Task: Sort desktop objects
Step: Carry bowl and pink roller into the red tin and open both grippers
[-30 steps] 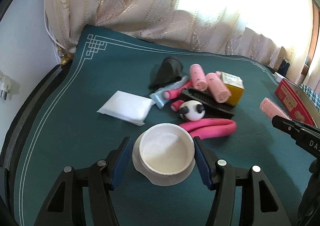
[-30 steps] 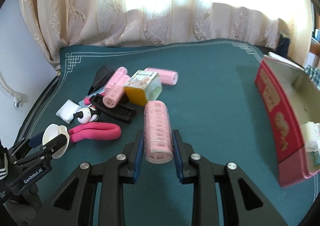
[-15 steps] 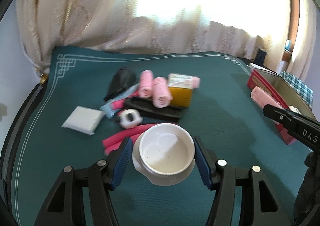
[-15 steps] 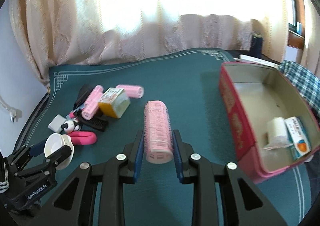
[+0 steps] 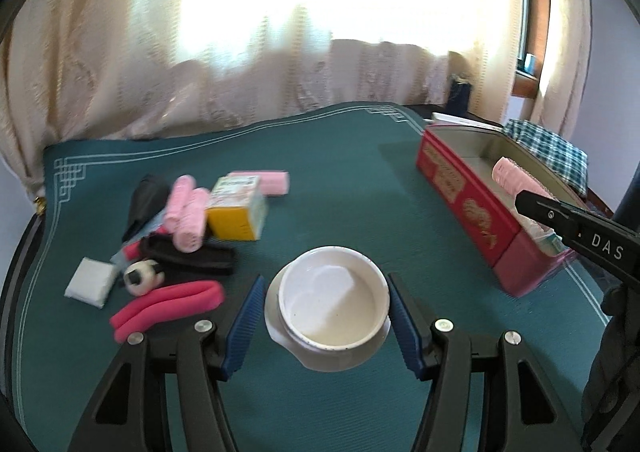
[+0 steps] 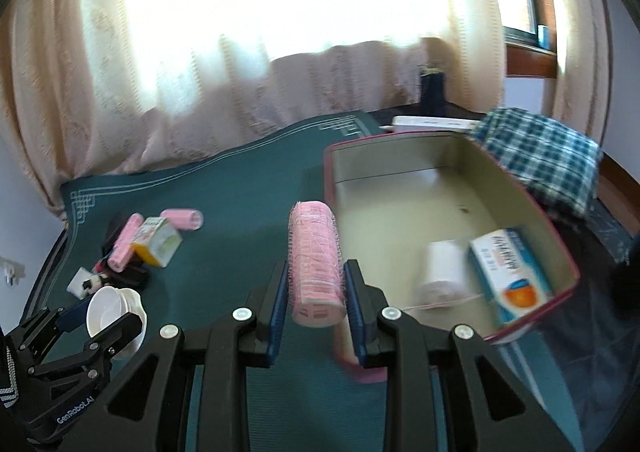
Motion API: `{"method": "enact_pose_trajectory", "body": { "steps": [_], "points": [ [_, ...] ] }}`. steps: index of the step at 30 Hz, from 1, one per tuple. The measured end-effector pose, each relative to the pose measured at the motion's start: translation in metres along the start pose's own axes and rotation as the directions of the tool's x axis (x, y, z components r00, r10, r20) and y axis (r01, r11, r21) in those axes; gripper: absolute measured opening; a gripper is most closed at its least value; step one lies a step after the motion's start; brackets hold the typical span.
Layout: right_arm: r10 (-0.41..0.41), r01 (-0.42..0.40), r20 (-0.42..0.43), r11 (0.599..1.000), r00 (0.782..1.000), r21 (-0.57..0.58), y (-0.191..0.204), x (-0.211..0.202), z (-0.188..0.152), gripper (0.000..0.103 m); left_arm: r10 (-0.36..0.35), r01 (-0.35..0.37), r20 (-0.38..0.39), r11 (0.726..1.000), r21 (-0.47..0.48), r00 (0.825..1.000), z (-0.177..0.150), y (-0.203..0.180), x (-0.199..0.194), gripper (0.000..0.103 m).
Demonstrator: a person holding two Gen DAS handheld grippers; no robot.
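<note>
Right gripper (image 6: 316,284): jaws pinching a pink hair roller (image 6: 317,262) lengthwise, its far end level with the near-left wall of the red box (image 6: 532,207). Left gripper (image 5: 324,316): jaws pressed against the sides of a white bowl (image 5: 334,302), held above the green mat (image 5: 340,179). A second ago the box lay at the far right of both views; now it fills the right half of the right wrist view, and the left wrist view shows the roller over the box's rim. Both grippers have thus swung from the pile toward the box, so the roller appears ready for release inside, and the bowl probably follows. Inside the box: a white roll (image 6: 442,264) and a blue-and-white carton (image 6: 508,272). Left of the box, well apart: a yellow carton (image 5: 240,207), further pink rollers (image 5: 186,211), a black comb (image 5: 188,256), a bent pink foam rod (image 5: 168,308), a white packet (image 5: 90,282), still unsorted.
</note>
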State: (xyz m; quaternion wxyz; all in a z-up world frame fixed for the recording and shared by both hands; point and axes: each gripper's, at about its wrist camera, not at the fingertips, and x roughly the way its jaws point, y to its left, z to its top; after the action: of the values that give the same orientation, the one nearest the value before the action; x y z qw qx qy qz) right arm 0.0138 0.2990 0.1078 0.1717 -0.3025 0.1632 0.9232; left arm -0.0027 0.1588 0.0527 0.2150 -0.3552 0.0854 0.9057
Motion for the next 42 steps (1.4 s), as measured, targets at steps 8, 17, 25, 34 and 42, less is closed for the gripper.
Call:
{"method": "enact_pose_trajectory", "body": {
  "steps": [8,17,25,34,42],
  "points": [
    [-0.061,0.060,0.027,0.997,0.998,0.045,-0.040,-0.008,0.006,0.030,-0.038,0.038,0.003,0.998,0.047,0.999,0.013,-0.036,0.008,0.062],
    [-0.109,0.106,0.033,0.992,0.994,0.073,-0.072,-0.009,0.010,0.030,-0.101,0.097,0.024,0.989,0.116,0.995,0.036,-0.080,0.015,0.062],
    [-0.148,0.144,0.038,0.985,0.988,0.090,-0.092,-0.008,0.014,0.030,-0.164,0.155,0.044,0.974,0.163,0.986,0.058,-0.120,0.022,0.062],
    [-0.180,0.175,0.037,0.979,0.983,0.107,-0.107,-0.006,0.016,0.030,-0.256,0.240,0.082,0.956,0.168,0.963,0.088,-0.145,0.030,0.063],
    [-0.182,0.178,0.014,0.974,0.983,0.143,-0.116,-0.001,0.015,0.032,-0.330,0.314,0.099,0.938,0.144,0.939,0.099,-0.147,0.033,0.087]
  ]
}}
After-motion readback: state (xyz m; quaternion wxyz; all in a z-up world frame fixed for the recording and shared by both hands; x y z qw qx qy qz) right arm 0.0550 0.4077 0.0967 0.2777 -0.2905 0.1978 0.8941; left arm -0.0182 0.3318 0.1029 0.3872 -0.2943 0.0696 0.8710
